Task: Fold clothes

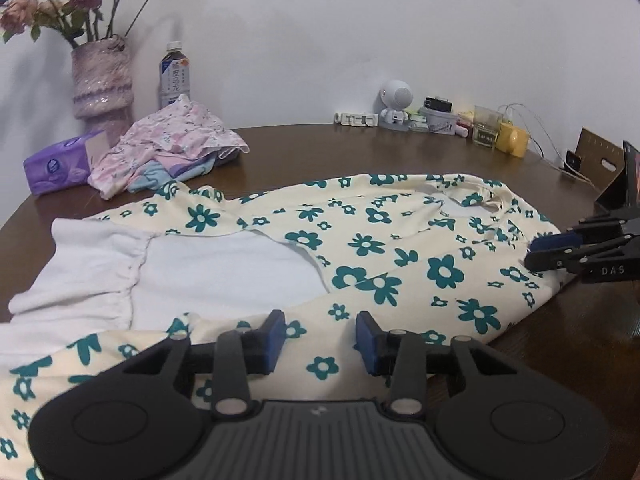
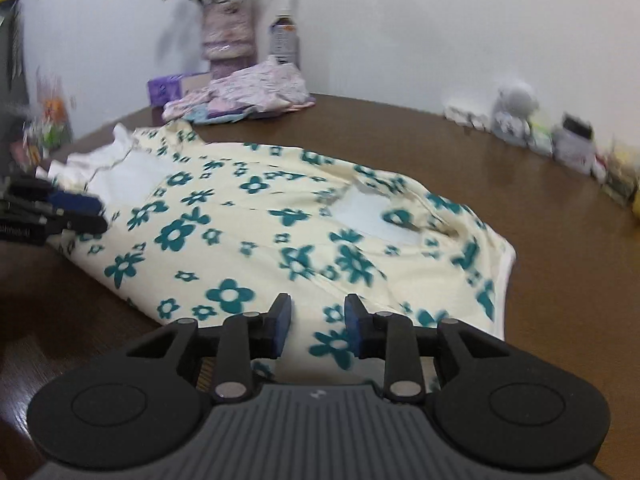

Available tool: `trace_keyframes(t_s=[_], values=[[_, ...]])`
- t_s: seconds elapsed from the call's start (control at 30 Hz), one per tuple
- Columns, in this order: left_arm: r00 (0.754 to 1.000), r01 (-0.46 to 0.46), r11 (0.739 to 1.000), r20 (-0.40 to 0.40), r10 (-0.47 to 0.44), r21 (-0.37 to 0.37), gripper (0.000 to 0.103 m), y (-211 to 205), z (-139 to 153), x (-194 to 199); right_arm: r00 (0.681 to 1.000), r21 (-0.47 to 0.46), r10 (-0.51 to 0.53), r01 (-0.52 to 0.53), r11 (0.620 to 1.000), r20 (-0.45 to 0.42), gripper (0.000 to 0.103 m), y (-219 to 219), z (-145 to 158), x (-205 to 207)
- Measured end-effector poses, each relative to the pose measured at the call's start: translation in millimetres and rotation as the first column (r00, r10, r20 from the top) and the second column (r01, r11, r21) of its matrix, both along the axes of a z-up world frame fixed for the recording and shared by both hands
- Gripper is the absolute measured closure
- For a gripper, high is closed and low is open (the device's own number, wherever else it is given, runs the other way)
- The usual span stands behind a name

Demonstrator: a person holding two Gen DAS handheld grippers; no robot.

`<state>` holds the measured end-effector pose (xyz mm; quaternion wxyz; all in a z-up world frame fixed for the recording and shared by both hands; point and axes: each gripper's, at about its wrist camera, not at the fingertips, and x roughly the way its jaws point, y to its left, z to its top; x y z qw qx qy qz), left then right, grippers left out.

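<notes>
Domestic room, lived-in. Dark wooden tabletop (image 1: 320, 148) set against a plain white wall (image 1: 360, 20). Landmark: lilac vase (image 1: 102, 84) of dried roses at the wall. Just beside the vase: drink bottle (image 1: 175, 74), purple tissue pack (image 1: 60, 166), heap of pastel clothes (image 1: 172, 146). Well along the wall from the vase: small white robot figurine (image 1: 396, 104), jars, yellow mug (image 1: 514, 140), trailing cables. Floral garment (image 1: 400, 248) spread in front of the vase.

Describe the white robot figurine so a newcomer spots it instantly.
Follow the brown table to its far edge at the white wall. Amid the row of small clutter there stands the white robot figurine. It alone has a big round head on a small body.
</notes>
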<state>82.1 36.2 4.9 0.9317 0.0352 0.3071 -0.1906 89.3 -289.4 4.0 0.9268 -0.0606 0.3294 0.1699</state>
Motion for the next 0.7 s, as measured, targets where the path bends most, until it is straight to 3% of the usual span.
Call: trace_keyframes(t_s=[0.2, 0.33, 0.47, 0.7], values=[[1.0, 0.0, 1.0, -0.001, 0.0, -0.02, 0.065, 5.3, -0.9, 0.3, 0.998, 0.042, -0.065, 0.066, 0.997, -0.007, 0.081, -20.8, -2.5, -0.5], [1.0, -0.001, 1.0, -0.001, 0.001, -0.019, 0.066, 2.9, -1.0, 0.9, 0.999, 0.154, -0.033, 0.031, 0.988, 0.006, 0.079, -3.4, 8.2, -3.1], [1.0, -0.003, 1.0, -0.003, 0.003, -0.023, 0.066, 3.0, -1.0, 1.1, 0.998, 0.149, 0.059, -0.062, 0.987, 0.019, 0.072, 34.0, 7.4, -0.8], [1.0, -0.022, 0.999, -0.003, 0.022, -0.048, 0.066, 4.3, -0.1, 0.7, 0.998, 0.136, 0.066, -0.064, 0.989, -0.015, 0.071, 51.5, -5.7, 2.2]])
